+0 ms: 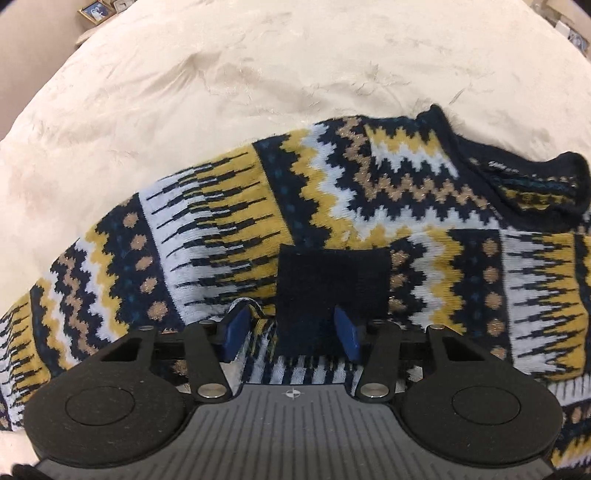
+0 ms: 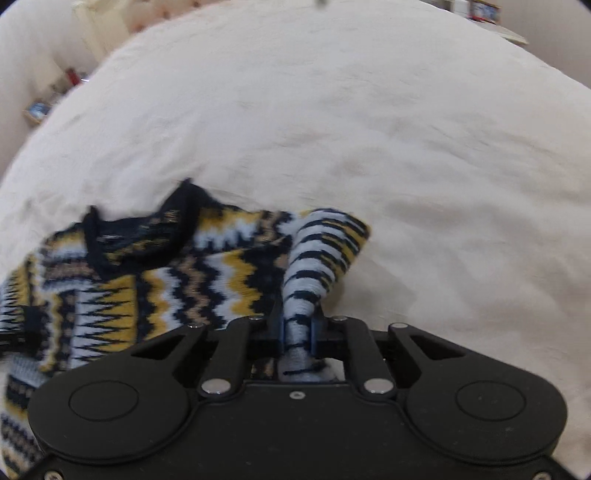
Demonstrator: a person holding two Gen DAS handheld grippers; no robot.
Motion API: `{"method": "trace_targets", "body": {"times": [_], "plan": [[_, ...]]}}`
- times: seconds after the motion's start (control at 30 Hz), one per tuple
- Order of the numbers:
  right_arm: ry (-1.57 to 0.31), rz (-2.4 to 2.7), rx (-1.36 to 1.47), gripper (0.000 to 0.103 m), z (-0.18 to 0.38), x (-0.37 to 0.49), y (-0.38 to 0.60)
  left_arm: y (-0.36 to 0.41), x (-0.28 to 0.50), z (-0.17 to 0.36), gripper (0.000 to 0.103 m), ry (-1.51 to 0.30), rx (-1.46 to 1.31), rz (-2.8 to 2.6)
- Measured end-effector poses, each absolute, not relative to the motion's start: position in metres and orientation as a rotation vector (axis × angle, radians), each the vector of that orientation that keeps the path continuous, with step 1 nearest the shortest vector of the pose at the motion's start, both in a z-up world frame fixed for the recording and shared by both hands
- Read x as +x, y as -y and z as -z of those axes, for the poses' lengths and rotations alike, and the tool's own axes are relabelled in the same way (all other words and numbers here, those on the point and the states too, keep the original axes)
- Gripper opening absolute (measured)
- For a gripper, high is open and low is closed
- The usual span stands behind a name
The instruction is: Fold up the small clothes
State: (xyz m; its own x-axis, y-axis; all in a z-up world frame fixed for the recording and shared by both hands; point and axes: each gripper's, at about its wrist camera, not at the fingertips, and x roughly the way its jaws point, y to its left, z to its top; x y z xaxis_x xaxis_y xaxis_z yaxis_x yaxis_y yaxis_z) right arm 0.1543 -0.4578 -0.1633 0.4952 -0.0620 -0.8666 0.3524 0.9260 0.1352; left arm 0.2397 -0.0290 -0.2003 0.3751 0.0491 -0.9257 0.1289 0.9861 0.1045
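Note:
A small knitted sweater (image 1: 332, 206) in navy, yellow, white and tan zigzags lies on a cream blanket (image 1: 221, 74). In the left wrist view one sleeve is folded across the body, its navy cuff (image 1: 325, 291) lying between the blue pads. My left gripper (image 1: 291, 332) is open just above that cuff. In the right wrist view the sweater (image 2: 147, 280) lies to the left with its navy collar (image 2: 140, 229) up. My right gripper (image 2: 297, 334) is shut on the other sleeve (image 2: 317, 258), bunched and lifted off the blanket.
The cream blanket (image 2: 406, 147) spreads wide beyond and to the right of the sweater. Framed pictures (image 1: 96, 11) stand past the far left edge. Small items on a shelf (image 2: 40, 107) sit at the left beyond the bed.

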Motion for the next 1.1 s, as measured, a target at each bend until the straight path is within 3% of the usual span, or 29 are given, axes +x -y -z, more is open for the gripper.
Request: {"method": "trace_targets", "body": {"times": [0.1,0.17,0.23,0.3,0.37,0.43,0.57,0.67,1.1], "plan": [[-1.124,0.279,0.319,0.023,0.182,0.166,0.457,0.046,0.246,0.203,0.052,-1.197,0.247,0.041],[-1.135,0.304,0.307,0.034,0.180,0.170,0.454,0.057,0.250,0.204,0.053,-1.199,0.289,0.040],[-1.150,0.342,0.289,0.061,0.176,0.173,0.451,0.063,0.253,0.205,0.056,-1.205,0.306,0.034],[-1.159,0.365,0.280,0.076,0.171,0.173,0.448,0.067,0.255,0.206,0.058,-1.213,0.312,0.033],[-1.174,0.384,0.296,0.077,0.165,0.170,0.449,0.070,0.258,0.207,0.058,-1.220,0.316,0.035],[-1.214,0.416,0.317,0.090,0.162,0.165,0.453,0.071,0.259,0.205,0.058,-1.218,0.308,0.039],[-1.219,0.438,0.344,0.092,0.144,0.154,0.447,0.064,0.249,0.192,0.058,-1.207,0.233,0.056],[-1.204,0.435,0.316,0.100,0.126,0.146,0.435,0.056,0.236,0.182,0.059,-1.212,0.189,0.074],[-1.137,0.320,0.184,0.102,0.059,0.134,0.352,0.011,0.166,0.113,0.064,-1.141,0.179,0.030]]}}
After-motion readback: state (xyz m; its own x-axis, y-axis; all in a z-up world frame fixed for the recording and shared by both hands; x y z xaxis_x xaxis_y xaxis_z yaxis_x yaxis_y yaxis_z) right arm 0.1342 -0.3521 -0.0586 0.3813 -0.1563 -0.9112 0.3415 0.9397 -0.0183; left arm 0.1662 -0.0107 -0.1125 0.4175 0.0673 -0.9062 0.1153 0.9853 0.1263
